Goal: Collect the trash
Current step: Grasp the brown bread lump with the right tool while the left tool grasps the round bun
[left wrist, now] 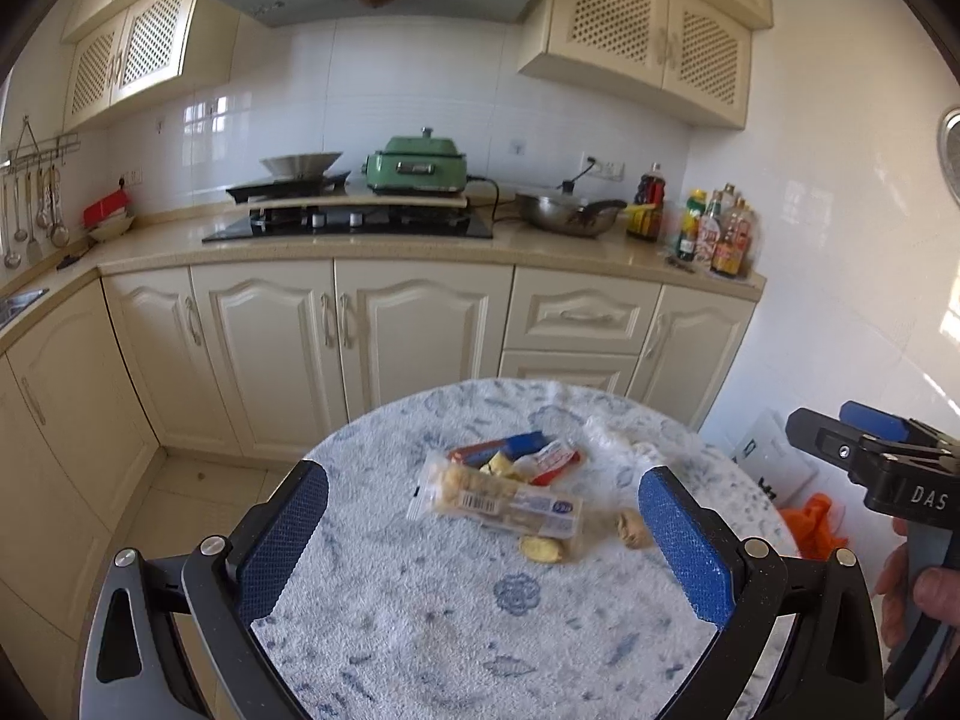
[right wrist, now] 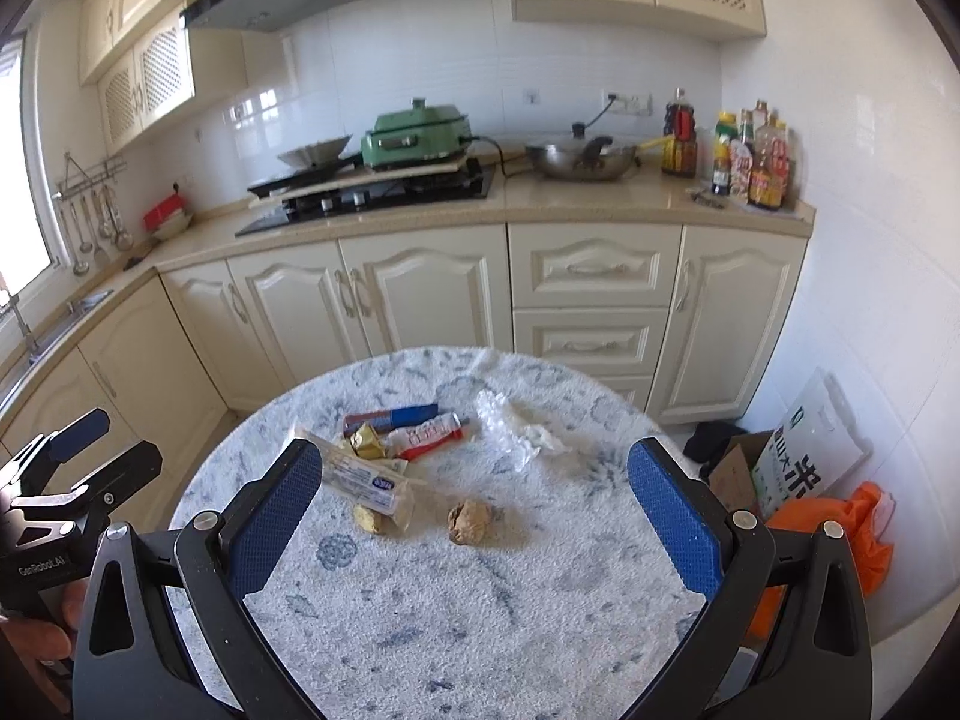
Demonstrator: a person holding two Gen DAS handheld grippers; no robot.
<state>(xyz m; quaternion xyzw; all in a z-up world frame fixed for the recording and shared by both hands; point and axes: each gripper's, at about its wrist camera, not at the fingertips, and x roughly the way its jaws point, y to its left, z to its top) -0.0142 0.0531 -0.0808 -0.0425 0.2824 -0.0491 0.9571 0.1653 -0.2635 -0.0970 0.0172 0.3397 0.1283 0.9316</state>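
A round table with a blue-patterned white cloth carries a pile of trash. A clear snack wrapper lies in front of a red-and-blue wrapper, a red-and-white tube and a gold foil piece. Crumpled clear plastic lies to the right. A yellow lump and a brown lump sit nearest. My left gripper is open and empty above the table. My right gripper is open and empty too; it also shows in the left wrist view.
Cream kitchen cabinets and a counter with a hob, a green cooker, a wok and bottles stand behind the table. An orange bag, a cardboard box and a white rice bag lie on the floor at the right.
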